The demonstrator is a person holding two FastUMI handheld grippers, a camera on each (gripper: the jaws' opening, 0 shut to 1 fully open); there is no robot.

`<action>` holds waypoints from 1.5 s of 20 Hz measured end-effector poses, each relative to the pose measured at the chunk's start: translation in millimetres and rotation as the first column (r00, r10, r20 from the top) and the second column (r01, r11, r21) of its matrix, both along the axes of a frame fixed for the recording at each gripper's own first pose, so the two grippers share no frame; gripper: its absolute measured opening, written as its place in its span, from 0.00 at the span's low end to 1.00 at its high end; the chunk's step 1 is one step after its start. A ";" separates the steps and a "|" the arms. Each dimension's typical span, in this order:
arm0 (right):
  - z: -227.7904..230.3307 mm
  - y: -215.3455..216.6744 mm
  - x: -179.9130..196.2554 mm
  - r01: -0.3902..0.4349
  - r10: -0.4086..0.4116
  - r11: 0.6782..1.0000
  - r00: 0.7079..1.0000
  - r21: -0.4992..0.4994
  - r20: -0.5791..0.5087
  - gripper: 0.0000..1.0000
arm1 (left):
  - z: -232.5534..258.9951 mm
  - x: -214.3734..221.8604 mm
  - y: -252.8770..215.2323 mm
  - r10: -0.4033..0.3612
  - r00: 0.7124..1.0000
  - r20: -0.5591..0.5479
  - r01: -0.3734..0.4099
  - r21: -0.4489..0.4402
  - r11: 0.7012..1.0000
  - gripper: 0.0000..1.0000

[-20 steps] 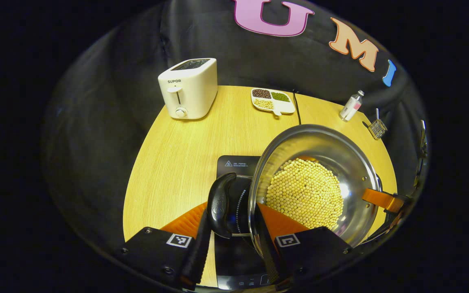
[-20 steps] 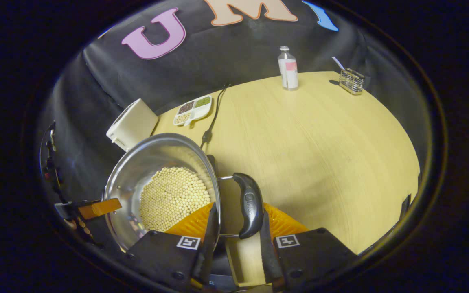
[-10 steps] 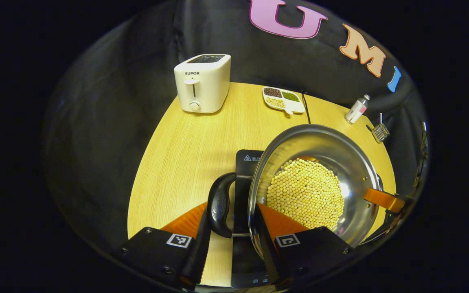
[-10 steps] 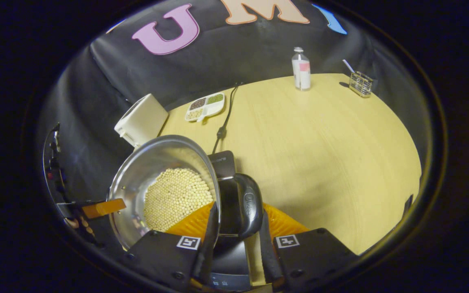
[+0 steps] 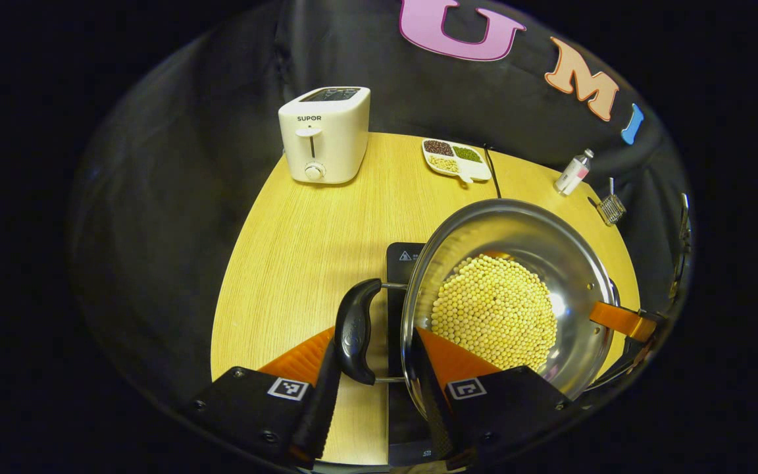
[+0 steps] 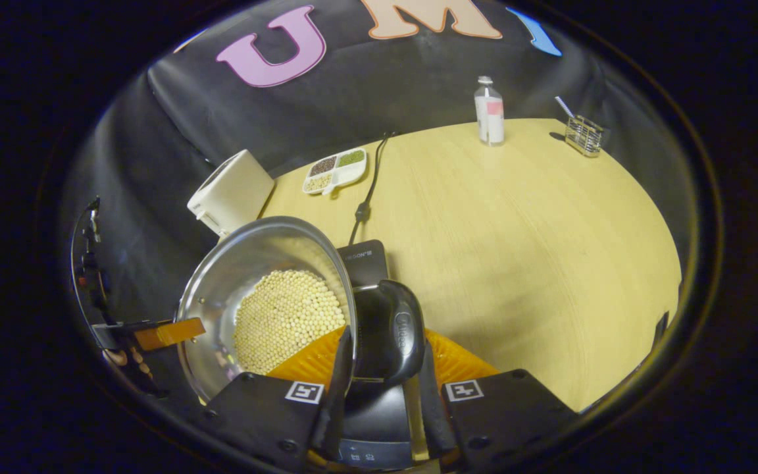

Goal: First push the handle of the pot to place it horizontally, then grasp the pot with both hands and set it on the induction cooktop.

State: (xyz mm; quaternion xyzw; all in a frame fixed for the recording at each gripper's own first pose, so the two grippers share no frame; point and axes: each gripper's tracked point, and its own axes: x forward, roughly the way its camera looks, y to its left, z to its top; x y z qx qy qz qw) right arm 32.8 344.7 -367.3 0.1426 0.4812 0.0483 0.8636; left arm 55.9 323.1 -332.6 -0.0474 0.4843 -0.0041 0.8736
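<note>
A round wooden desk [image 5: 287, 250] is carrying the scene as a steel pot [image 5: 510, 230] of pale beans [image 5: 494, 313] is hanging in the air over the black induction cooktop [image 5: 397, 263], lifted between both grippers. Over the last second the cooktop has been sliding across beneath the pot in both views, a sign that the carry is bringing the load into line with its target; its near control edge is showing in the right gripper view [image 6: 369, 454]. The white toaster [image 5: 323, 135] and the divided dish of beans [image 5: 456, 160] are standing well apart at the back of the desk. The left gripper [image 5: 379, 375] is pinching the pot's left side handle [image 5: 356, 329], fingers pressed on either side of it. The right gripper [image 6: 382, 378] is likewise clamping the opposite handle [image 6: 404, 336]. The handles appear to be lying level, so the push step seems done. What remains, by this evidence, is centring the pot and lowering it flat onto the cooktop.
</note>
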 end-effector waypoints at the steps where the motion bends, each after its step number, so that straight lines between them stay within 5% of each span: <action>1: 0.1 -0.5 -0.2 0.001 -0.001 1.000 1.000 0.001 -0.001 0.46 | 0.0 0.1 0.2 0.001 1.000 0.001 -0.001 0.000 1.000 0.63; 13: 3.4 -2.2 1.8 -0.002 0.002 1.000 1.000 0.000 0.004 0.59 | -2.4 2.1 2.9 -0.021 1.000 -0.007 0.022 0.058 0.998 0.72; 15: 6.1 -4.2 2.8 -0.002 0.002 1.000 1.000 0.004 0.007 0.52 | 1.4 6.8 3.1 -0.027 1.000 0.010 0.026 0.076 0.997 0.72; 16: 8.1 -3.7 5.7 0.002 -0.002 1.000 1.000 0.009 0.017 0.69 | 2.9 8.9 3.4 -0.031 0.999 0.017 0.030 0.087 0.996 0.72; 17: 8.3 -3.7 6.9 0.007 -0.007 1.000 1.000 0.015 0.019 0.62 | 3.4 10.3 5.7 -0.034 0.999 0.018 0.032 0.099 0.995 0.74; 21: 10.1 -1.8 8.6 -0.001 0.000 1.000 1.000 0.023 0.026 1.00 | 3.8 12.0 11.9 0.000 1.000 0.021 -0.003 0.123 0.992 0.94; 30: 3.4 -3.6 7.3 -0.033 0.034 0.999 0.999 -0.010 0.027 1.00 | 3.6 10.2 8.8 0.008 1.000 0.030 -0.011 0.110 0.994 1.00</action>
